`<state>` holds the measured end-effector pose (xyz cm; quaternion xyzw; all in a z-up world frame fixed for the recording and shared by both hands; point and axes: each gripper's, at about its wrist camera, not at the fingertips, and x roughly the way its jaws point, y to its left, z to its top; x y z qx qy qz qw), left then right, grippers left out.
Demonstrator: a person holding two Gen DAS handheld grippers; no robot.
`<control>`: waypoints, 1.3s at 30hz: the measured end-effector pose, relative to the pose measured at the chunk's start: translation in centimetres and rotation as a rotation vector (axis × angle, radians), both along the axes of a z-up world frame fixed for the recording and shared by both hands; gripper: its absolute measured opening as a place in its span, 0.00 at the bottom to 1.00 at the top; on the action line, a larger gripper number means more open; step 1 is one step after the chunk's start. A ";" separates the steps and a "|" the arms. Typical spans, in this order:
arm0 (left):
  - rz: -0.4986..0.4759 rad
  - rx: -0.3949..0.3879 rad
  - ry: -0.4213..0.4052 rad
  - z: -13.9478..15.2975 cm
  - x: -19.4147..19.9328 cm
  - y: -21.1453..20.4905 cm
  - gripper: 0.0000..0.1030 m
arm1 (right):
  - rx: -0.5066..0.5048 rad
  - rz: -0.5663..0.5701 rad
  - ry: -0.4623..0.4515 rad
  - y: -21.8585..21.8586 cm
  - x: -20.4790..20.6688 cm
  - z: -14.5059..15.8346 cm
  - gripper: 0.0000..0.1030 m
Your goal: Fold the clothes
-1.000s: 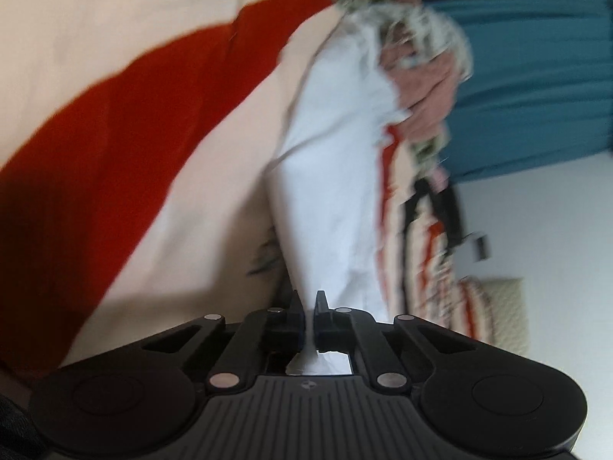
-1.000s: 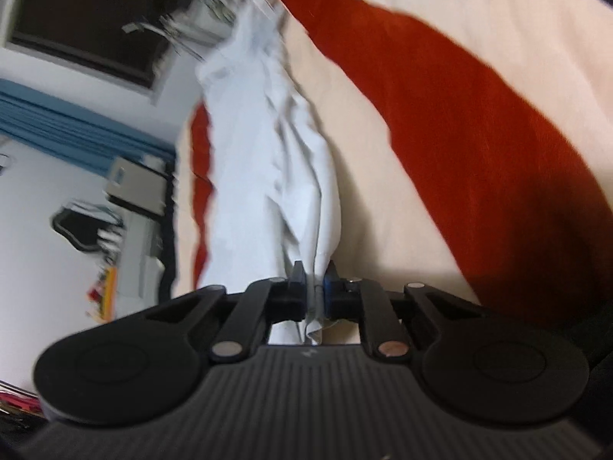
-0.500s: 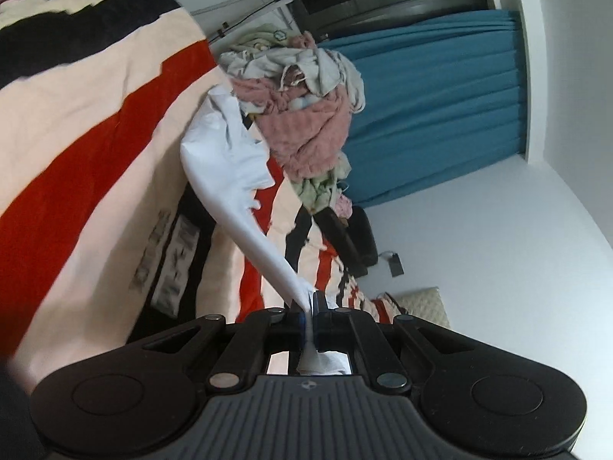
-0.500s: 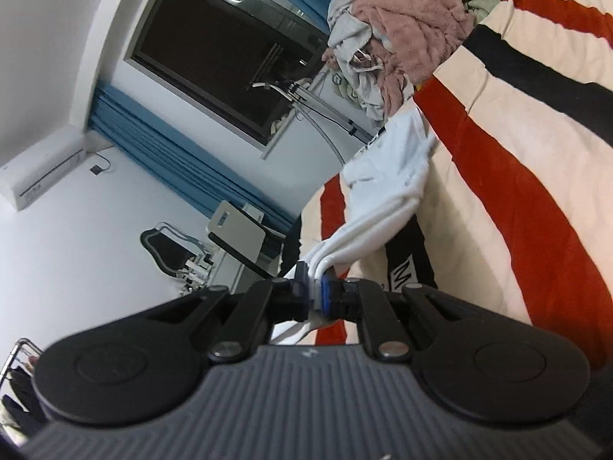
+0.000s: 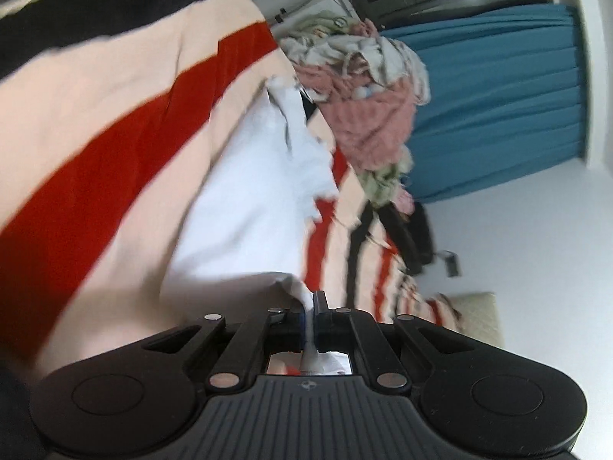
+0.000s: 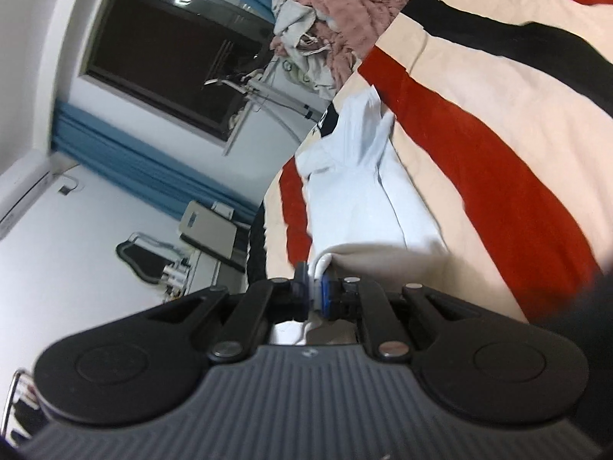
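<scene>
On the striped bed cover (image 5: 126, 122), which carries cream, red and black bands, a white garment (image 5: 253, 195) is spread out lengthwise, and it is held at its near end from both sides. In the left wrist view, the left hand-held gripper (image 5: 309, 306) is closed on a corner of the white garment, and a thin fold of cloth is seen pinched between the two black fingers. In the right wrist view, the right hand-held gripper (image 6: 315, 287) is closed in the same way on another corner of the white garment (image 6: 360, 176), whose folded edge is caught between the fingers. The cloth is stretched from the grippers toward the far end of the bed, where it is narrowed and slightly crumpled. Just beyond that far end, a pile of clothes (image 5: 367, 115) is heaped, with pink, grey and pale green pieces mixed together. Behind the pile a blue curtain (image 5: 494, 96) is hung beside a dark window (image 6: 172, 57). Both views are somewhat blurred, so that the fine creases of the garment cannot be told.
</scene>
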<state>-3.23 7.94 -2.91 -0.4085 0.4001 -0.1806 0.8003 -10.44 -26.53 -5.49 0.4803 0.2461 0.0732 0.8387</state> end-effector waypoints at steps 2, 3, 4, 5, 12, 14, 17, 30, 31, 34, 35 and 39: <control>0.011 0.048 -0.009 0.2 3.5 -0.7 0.04 | -0.026 -0.014 0.015 -0.1 4.1 0.2 0.09; 0.017 0.075 -0.015 0.3 5.3 -1.1 0.04 | -0.038 -0.020 0.029 -0.1 6.2 0.1 0.09; 0.023 0.113 -0.028 0.1 7.5 -1.8 0.04 | -0.050 -0.025 0.044 0.0 8.4 0.0 0.09; 0.029 0.144 -0.045 -0.2 9.4 -2.6 0.04 | -0.068 -0.034 0.055 -0.2 10.5 -0.4 0.09; 0.003 0.322 -0.135 -4.0 18.6 -6.1 0.04 | -0.165 -0.061 0.085 -1.2 21.7 -5.2 0.09; -0.004 0.366 -0.149 -5.4 20.2 -6.8 0.04 | -0.182 -0.063 0.062 -1.7 22.9 -6.6 0.09; -0.005 0.445 -0.157 -7.4 22.0 -7.3 0.03 | -0.233 -0.053 0.066 -2.1 25.1 -8.3 0.10; -0.090 0.484 -0.220 -7.6 20.8 -6.9 0.35 | -0.215 0.024 0.096 -2.4 27.9 -11.1 0.28; -0.101 0.502 -0.234 -7.3 20.3 -7.0 0.43 | -0.205 0.037 0.086 -2.3 27.7 -10.9 0.52; -0.132 0.553 -0.272 -6.4 18.8 -7.5 0.45 | -0.230 0.060 0.057 -1.5 26.2 -9.6 0.81; -0.141 0.553 -0.275 -6.2 18.1 -7.5 0.45 | -0.250 0.064 0.050 -1.1 25.6 -9.1 0.80; -0.196 0.561 -0.288 -5.7 15.4 -7.8 0.49 | -0.384 0.071 0.023 0.4 22.9 -7.4 0.81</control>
